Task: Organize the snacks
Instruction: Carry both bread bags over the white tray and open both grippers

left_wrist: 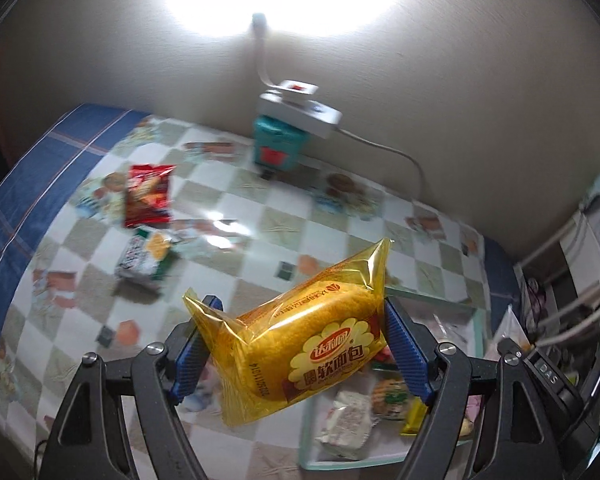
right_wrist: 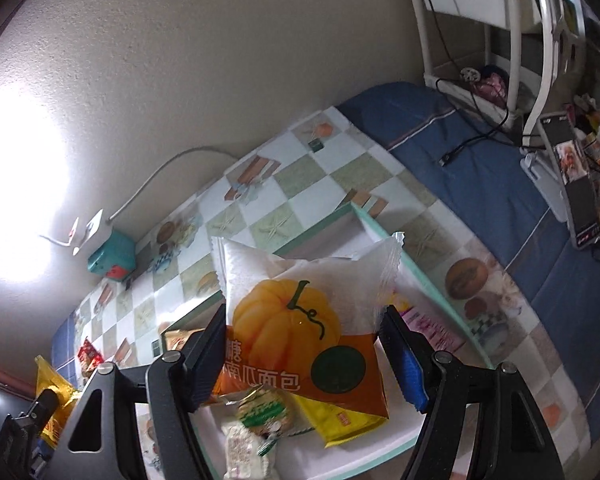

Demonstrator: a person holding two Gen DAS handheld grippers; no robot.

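Note:
My left gripper is shut on a yellow soft-bread packet, held tilted above the checked tablecloth, just left of a white tray with a teal rim. My right gripper is shut on a white and orange pumpkin-bread packet, held over the same tray. In the tray lie a green cracker packet, a yellow packet, a white packet and a pink one. A red chip bag and a green-and-white packet lie loose on the table, far left.
A teal box with a white power strip on it stands against the back wall, its cable running right. A bright light glares on the wall. A white rack, cables and a phone on a stand are to the right.

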